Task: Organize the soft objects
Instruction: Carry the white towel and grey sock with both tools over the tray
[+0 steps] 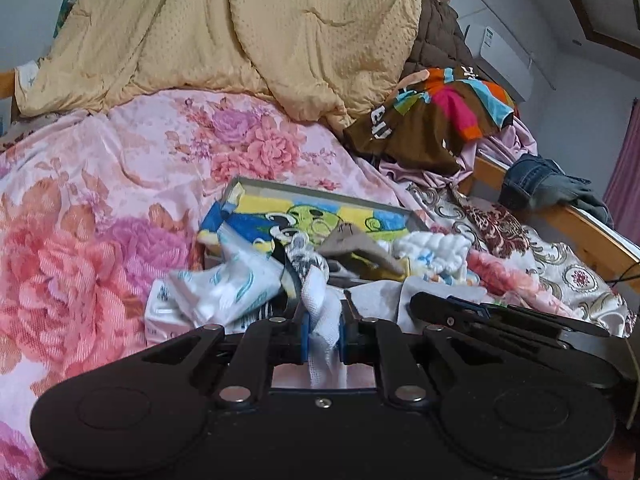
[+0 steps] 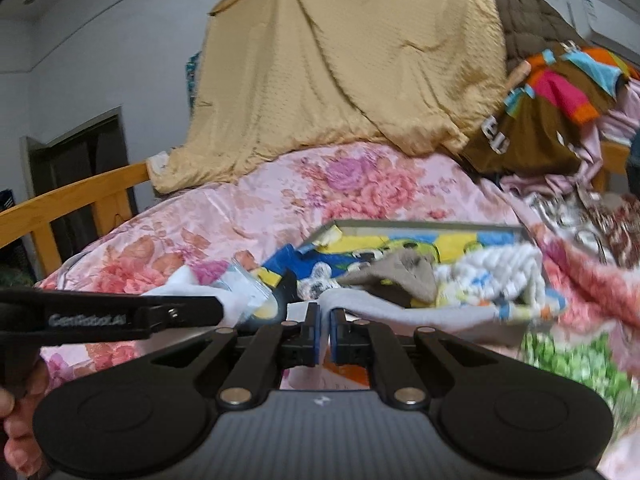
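Left wrist: my left gripper (image 1: 323, 330) pinched a white sock (image 1: 320, 300) just in front of the box (image 1: 320, 194) — a tissue pack (image 1: 224, 284) beside it. Right wrist: my right gripper (image 2: 324, 330) had clamped a grey cloth (image 2: 400, 314) before the box (image 2: 420, 226), fingers nearly together.

Box (image 1: 256, 188) on bedspread (image 1: 100, 200), towel (image 1: 312, 216) in it, quilt (image 1: 240, 32) behind, jacket (image 1: 436, 36) right.

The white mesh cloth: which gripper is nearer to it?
Left. The left gripper is clamped on the white mesh cloth; the right gripper sits beside it, pinching a grey-white cloth.
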Demonstrator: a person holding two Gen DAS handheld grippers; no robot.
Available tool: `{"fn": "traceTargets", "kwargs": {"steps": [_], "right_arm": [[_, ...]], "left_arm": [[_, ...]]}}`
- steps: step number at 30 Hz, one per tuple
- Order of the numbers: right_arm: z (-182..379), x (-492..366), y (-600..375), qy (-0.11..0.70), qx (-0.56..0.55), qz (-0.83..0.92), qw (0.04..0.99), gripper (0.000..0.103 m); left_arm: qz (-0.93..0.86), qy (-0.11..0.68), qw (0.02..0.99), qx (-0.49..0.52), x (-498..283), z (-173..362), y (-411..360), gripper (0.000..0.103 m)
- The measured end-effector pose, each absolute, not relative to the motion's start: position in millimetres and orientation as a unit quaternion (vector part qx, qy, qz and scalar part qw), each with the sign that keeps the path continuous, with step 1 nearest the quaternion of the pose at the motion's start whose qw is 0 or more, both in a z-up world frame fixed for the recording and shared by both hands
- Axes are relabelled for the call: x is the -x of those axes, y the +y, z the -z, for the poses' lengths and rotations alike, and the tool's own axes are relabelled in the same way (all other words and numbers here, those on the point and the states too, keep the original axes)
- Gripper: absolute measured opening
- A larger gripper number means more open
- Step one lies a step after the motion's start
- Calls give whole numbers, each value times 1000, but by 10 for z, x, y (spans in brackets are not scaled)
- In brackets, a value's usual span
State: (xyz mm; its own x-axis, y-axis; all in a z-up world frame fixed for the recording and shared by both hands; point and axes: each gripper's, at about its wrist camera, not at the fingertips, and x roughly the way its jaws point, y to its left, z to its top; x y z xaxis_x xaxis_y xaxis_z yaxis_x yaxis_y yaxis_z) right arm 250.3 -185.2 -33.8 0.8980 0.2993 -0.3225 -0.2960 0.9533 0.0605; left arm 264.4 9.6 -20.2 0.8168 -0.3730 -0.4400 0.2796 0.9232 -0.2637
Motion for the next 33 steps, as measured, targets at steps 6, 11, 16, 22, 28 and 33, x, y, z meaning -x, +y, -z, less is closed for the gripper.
{"fn": "traceTargets", "kwargs": {"steps": [6, 11, 16, 22, 28, 33], "right_arm": [[62, -2794, -1977, 141, -12, -176, 974, 5], [-114, -3170, -2210, 119, -42, -185, 975, 5], [-141, -3529, -2552, 115, -121, -178, 970, 5], [-28, -3808, -2855, 127, -168, -154, 965, 5], [157, -3981, -3041, 167, -216, -137, 952, 5], [259, -4068, -3140, 196, -248, -129, 940, 5]], "left_arm": [[162, 239, 953, 96, -2807, 55, 13, 14], [158, 231, 956, 88, -3071, -85, -108, 14], [164, 223, 957, 83, -3488, -167, -278, 14], [165, 201, 960, 101, -4059, -190, -574, 14], [159, 214, 957, 115, -4503, -42, -872, 14], [149, 244, 945, 157, -4708, 146, -908, 14]]}}
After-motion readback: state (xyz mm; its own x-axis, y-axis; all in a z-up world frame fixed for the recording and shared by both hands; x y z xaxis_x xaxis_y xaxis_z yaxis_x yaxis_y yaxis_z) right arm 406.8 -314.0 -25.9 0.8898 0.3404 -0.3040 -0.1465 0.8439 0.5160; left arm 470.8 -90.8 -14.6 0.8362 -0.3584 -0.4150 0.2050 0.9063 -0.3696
